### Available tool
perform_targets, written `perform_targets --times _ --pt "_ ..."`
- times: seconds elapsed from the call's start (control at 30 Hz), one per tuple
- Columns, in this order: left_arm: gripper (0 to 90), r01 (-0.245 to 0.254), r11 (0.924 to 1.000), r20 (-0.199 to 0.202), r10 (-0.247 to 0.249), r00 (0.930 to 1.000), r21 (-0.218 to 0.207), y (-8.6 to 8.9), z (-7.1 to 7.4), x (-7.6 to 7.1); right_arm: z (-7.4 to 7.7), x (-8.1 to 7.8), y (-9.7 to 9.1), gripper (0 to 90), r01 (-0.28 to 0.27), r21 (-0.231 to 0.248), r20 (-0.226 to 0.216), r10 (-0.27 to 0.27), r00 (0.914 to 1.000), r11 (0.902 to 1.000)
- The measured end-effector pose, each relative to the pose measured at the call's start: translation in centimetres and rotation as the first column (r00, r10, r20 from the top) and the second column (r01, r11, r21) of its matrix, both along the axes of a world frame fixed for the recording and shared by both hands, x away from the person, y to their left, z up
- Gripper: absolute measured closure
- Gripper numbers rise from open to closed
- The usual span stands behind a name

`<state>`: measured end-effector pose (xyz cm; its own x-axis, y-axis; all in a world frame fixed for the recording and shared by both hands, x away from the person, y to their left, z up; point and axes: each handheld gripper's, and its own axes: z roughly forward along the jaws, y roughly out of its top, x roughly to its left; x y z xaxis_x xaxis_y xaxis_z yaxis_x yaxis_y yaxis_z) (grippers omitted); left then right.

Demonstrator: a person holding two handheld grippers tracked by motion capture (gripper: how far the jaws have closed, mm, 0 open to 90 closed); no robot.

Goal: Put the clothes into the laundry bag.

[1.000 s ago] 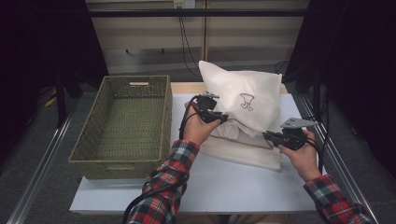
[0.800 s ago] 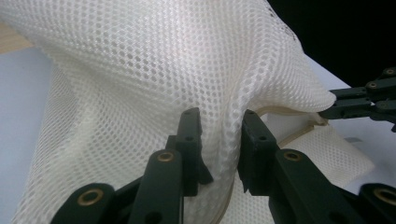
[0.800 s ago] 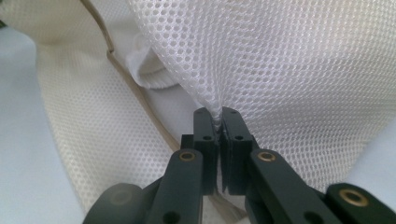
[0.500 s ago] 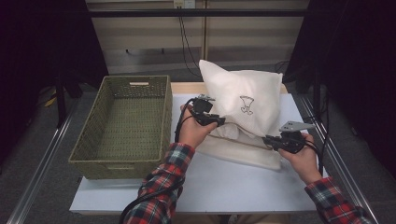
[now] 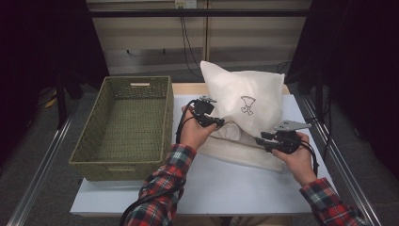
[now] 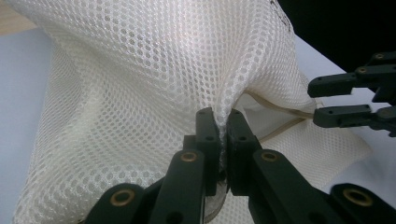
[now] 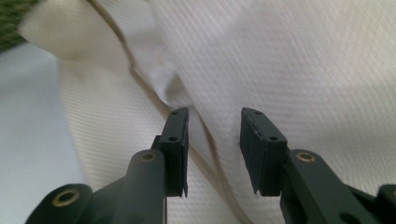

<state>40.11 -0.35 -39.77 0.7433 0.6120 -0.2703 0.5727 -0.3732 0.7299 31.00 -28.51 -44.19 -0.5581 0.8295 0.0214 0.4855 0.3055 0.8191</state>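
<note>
A white mesh bag [image 5: 244, 101] with a cream drawstring stands bulging on the white table [image 5: 226, 183], its lower end lying flat toward me. My left gripper [image 5: 217, 123] is at the bag's left side. Its jaws have just been closing and are shut on a fold of the mesh [image 6: 223, 123]. My right gripper [image 5: 261, 140] is at the bag's lower right edge. Its jaws have just been opening and stand apart [image 7: 215, 126], with mesh and the drawstring [image 7: 140, 77] lying between the pads, not pressed. The right gripper [image 6: 341, 100] also appears at the right of the left gripper view.
A green woven basket [image 5: 89, 155] stands on the table's left side, open at the top, close to my left forearm. Metal rails run along both table sides. Dark curtains and a wall with cables stand behind.
Both hands stay almost where they were at the bag. The left gripper has drawn the mesh fold in slightly, and the right gripper's jaws now stand apart.
</note>
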Motion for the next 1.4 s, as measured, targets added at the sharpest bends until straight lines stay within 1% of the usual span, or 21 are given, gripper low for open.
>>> perform_targets --times 0.1,0.13,0.2,0.23,0.27,0.33,0.37,0.43,0.47,0.5,0.57,0.67,0.7,0.77,0.83,0.9,1.03,1.2,1.33,1.37,1.4 --pt "86.7 0.006 0.9998 0.002 -0.006 1.0 0.019 -0.1 0.1 0.0 0.6 -0.1 0.9 71.0 -0.038 0.012 0.022 0.038 0.999 0.9992" --pt "86.7 0.006 0.9998 -0.001 -0.006 1.0 0.016 -0.1 0.1 0.0 0.7 -0.1 1.2 72.0 -0.051 0.024 0.017 0.051 0.9986 0.9984" --pt "86.8 0.001 1.0 -0.007 -0.001 1.0 0.003 -0.1 0.0 0.0 0.7 -0.1 1.9 84.0 -0.065 0.025 0.016 0.065 0.9978 0.9976" --pt "86.9 0.002 1.0 -0.008 -0.001 1.0 0.004 -0.1 0.0 0.0 0.5 0.1 2.3 86.0 -0.086 0.03 0.009 0.086 0.9962 0.9958" --pt "86.9 0.0 1.0 -0.009 0.0 1.0 0.003 -0.1 0.0 0.0 0.2 0.2 2.7 88.3 -0.087 0.035 0.0 0.087 0.9962 0.9956" --pt "86.9 0.005 1.0 -0.011 -0.004 0.9999 0.006 -0.1 0.1 -0.1 -0.5 0.7 3.4 90.0 -0.111 0.047 -0.018 0.112 0.9936 0.9927" --pt "86.9 0.006 1.0 -0.01 -0.006 0.9999 0.008 -0.1 0.1 -0.1 -0.8 1.0 3.8 90.0 -0.112 0.042 -0.022 0.113 0.9934 0.9929" --pt "86.9 0.004 1.0 -0.015 -0.004 0.9999 0.001 -0.1 0.1 -0.1 -1.6 1.5 4.5 90.0 -0.128 0.061 -0.036 0.13 0.9909 0.99" --pt "87.0 0.007 1.0 -0.017 -0.007 0.9998 -0.001 -0.1 0.1 -0.1 -2.0 1.8 4.8 90.0 -0.123 0.065 -0.037 0.125 0.9914 0.9903" --pt "86.9 0.009 1.0 -0.018 -0.009 0.9998 -0.002 -0.1 0.1 -0.1 -2.3 2.0 5.2 90.0 -0.125 0.056 -0.041 0.127 0.991 0.9906" --pt "87.0 0.006 1.0 -0.024 -0.006 0.9997 -0.008 0.0 0.0 0.0 -2.8 2.7 5.7 90.0 -0.126 0.035 -0.027 0.127 0.9915 0.9914" --pt "87.1 0.003 0.9999 -0.026 -0.004 0.9997 -0.014 0.2 0.0 0.0 -3.8 3.8 6.3 90.0 -0.122 0.031 -0.05 0.123 0.9911 0.9921" --pt "87.1 0.007 0.9999 -0.027 -0.007 0.9996 -0.009 0.2 0.0 0.1 -4.1 4.1 6.5 90.0 -0.119 0.015 -0.052 0.12 0.9914 0.9928" --pt "87.2 0.002 0.9998 -0.03 -0.003 0.9996 -0.019 0.2 -0.1 0.0 -4.4 4.6 6.7 90.0 -0.116 0.005 -0.057 0.116 0.9916 0.9933" --pt "87.2 0.002 0.9999 -0.031 -0.003 0.9995 -0.015 0.3 -0.1 0.1 -4.5 5.0 6.9 90.0 -0.097 -0.013 -0.056 0.097 0.9938 0.9952" --pt "87.4 0.0 0.9997 -0.04 -0.001 0.9992 -0.025 0.3 -0.1 0.1 -4.5 5.4 7.0 90.0 -0.094 -0.018 -0.057 0.093 0.994 0.9954" --pt "87.6 0.006 0.9998 -0.045 -0.007 0.999 -0.019 0.4 -0.1 0.0 -4.5 6.3 7.1 90.0 -0.073 -0.029 -0.046 0.072 0.9964 0.9969" --pt "87.7 -0.002 0.9996 -0.043 0.001 0.9991 -0.027 0.4 0.0 -0.1 -4.6 7.1 7.1 90.0 -0.037 -0.076 -0.012 0.036 0.9993 0.9964" --pt "87.7 0.003 0.9996 -0.043 -0.005 0.9991 -0.028 0.3 -0.1 -0.2 -4.5 7.6 6.7 90.0 0.023 -0.102 0.028 -0.02 0.9994 0.9945" --pt "87.7 0.003 0.9996 -0.042 -0.004 0.9991 -0.029 0.3 -0.1 -0.2 -4.6 7.6 6.6 90.0 0.006 -0.094 0.014 -0.004 0.9999 0.9956" --pt "87.6 0.0 0.9994 -0.043 -0.002 0.9991 -0.033 0.3 -0.1 -0.2 -4.6 7.5 6.5 90.0 0.012 -0.088 0.017 -0.011 0.9998 0.996"
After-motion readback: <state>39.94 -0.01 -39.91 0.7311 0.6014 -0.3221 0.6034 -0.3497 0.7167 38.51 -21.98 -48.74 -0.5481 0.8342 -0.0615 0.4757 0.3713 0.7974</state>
